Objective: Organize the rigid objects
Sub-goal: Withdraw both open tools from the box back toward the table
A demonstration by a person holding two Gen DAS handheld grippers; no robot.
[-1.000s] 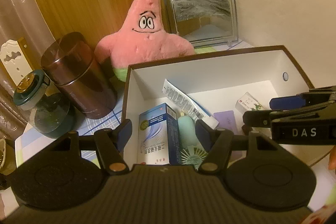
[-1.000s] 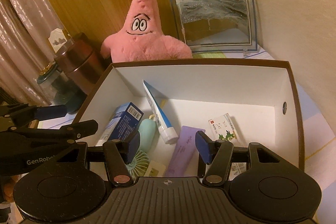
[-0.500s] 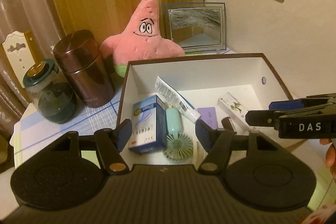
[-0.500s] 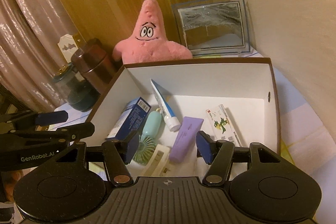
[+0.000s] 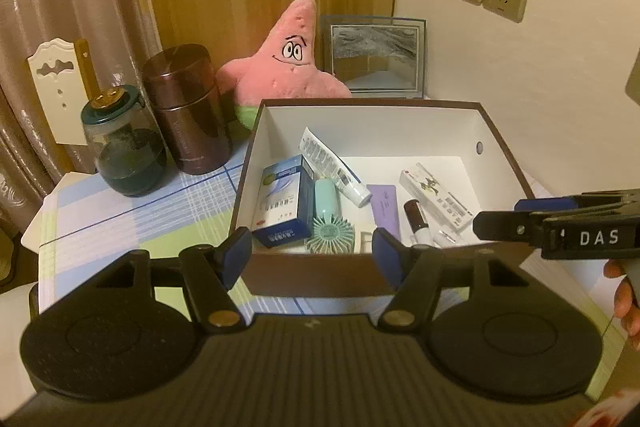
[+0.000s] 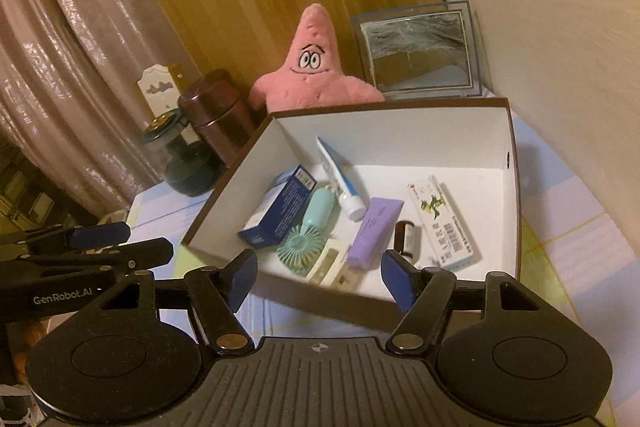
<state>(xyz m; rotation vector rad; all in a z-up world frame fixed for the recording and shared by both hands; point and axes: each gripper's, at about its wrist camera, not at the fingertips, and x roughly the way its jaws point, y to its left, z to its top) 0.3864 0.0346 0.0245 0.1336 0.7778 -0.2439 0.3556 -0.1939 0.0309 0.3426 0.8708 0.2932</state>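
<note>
A brown box with white inside (image 5: 360,277) (image 6: 514,163) sits on the checked tablecloth. It holds a blue carton (image 5: 282,201) (image 6: 278,205), a mint hand fan (image 5: 330,223) (image 6: 310,231), a white tube (image 5: 332,167) (image 6: 340,175), a purple tube (image 5: 386,205) (image 6: 374,227), a small brown bottle (image 5: 416,217) (image 6: 404,237) and a white medicine box (image 5: 436,197) (image 6: 440,219). My left gripper (image 5: 312,257) (image 6: 116,241) hovers open before the box's near wall, empty. My right gripper (image 6: 318,279) (image 5: 516,215) is also clear of the box, its jaws opening with nothing between them.
Behind the box are a pink star plush (image 5: 290,67) (image 6: 314,71) and a framed picture (image 5: 374,55) (image 6: 420,51) against the wall. Left of it stand a brown canister (image 5: 186,109) (image 6: 218,117) and a dark glass jar (image 5: 124,143) (image 6: 186,163). A hand (image 5: 626,303) shows at the right edge.
Both grippers have pulled back and up from inside the box, so the whole box and table now show. The right gripper's jaws have widened.
</note>
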